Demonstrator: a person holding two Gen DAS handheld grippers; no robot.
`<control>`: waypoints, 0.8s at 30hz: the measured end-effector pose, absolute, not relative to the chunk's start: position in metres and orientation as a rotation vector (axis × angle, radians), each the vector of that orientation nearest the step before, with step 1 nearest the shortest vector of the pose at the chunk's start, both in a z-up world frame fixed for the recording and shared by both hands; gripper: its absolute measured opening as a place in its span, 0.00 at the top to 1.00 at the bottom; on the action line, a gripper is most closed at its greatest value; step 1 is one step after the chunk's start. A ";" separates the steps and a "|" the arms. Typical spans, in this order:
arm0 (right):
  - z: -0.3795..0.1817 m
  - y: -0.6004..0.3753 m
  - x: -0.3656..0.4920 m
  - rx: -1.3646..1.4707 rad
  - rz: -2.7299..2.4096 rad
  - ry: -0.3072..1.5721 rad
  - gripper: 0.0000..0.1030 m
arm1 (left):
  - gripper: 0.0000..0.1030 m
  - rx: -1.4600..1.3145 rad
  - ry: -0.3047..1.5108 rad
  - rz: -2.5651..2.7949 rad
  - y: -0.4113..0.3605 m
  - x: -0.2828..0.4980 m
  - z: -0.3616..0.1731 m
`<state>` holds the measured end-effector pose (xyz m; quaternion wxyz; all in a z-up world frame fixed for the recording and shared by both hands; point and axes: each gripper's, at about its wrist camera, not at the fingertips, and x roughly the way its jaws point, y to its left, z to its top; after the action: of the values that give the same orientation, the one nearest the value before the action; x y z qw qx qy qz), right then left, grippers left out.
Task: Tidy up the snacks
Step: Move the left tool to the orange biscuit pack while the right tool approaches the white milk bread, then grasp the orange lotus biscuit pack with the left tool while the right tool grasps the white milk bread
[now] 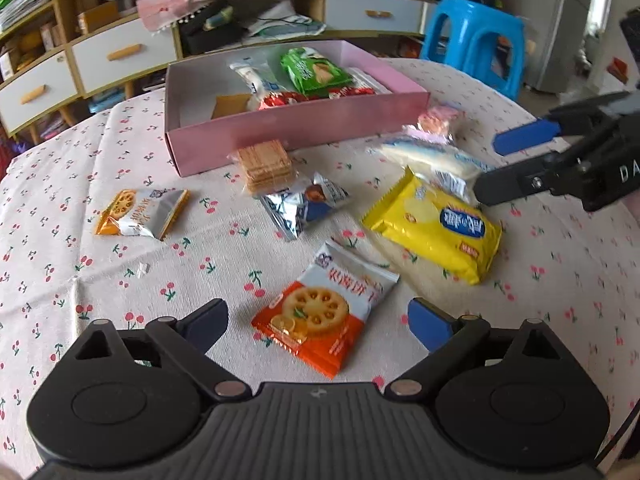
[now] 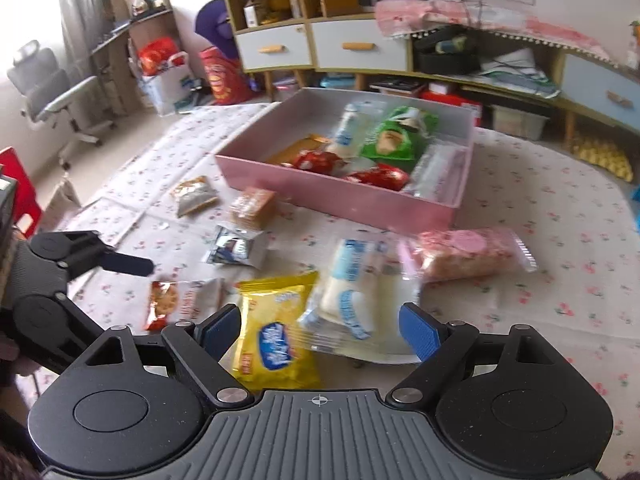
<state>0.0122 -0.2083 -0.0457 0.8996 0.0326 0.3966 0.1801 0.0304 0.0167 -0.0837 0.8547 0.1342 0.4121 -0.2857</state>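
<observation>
My left hand-held gripper [image 1: 316, 322] hangs wide around the orange-and-white foil biscuit packet [image 1: 324, 314], ready to move it to the far pink cardboard box [image 1: 296, 126].

- Near wall of the pink box [image 1: 296, 128] hiding the lower parts of the red-wrapped snacks [image 1: 280, 101] and the brown packet [image 1: 230, 105] inside.
- White-and-blue packet [image 1: 432, 156] at centre right partly covered by the yellow biscuit pack [image 1: 432, 228] and the right gripper [image 1: 486, 168], itself cut off by the right edge.
- Yellow biscuit pack [image 2: 276, 344] and white-and-blue packet [image 2: 352, 300] smeared by blur, print unreadable.
- Left gripper [image 2: 132, 266] cropped at the left edge.
- Orange lotus-biscuit packet [image 2: 176, 300] blurred.
</observation>
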 end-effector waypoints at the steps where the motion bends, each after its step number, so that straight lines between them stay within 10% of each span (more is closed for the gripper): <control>1: -0.047 -0.206 0.013 0.065 0.382 0.824 0.14 | 0.11 0.280 0.873 -0.612 0.018 0.031 -0.085; 14: -0.063 -0.216 0.035 0.162 0.316 0.873 0.18 | 0.37 0.283 0.869 -0.626 0.021 0.039 -0.082; 24: -0.066 -0.217 0.046 0.132 0.284 0.836 0.47 | 0.58 0.223 0.876 -0.549 0.028 0.050 -0.079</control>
<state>0.0458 -0.2167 -0.0656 0.9021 0.0640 0.4041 0.1371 0.0497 0.0282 -0.0790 0.8634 0.1066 0.4177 -0.2620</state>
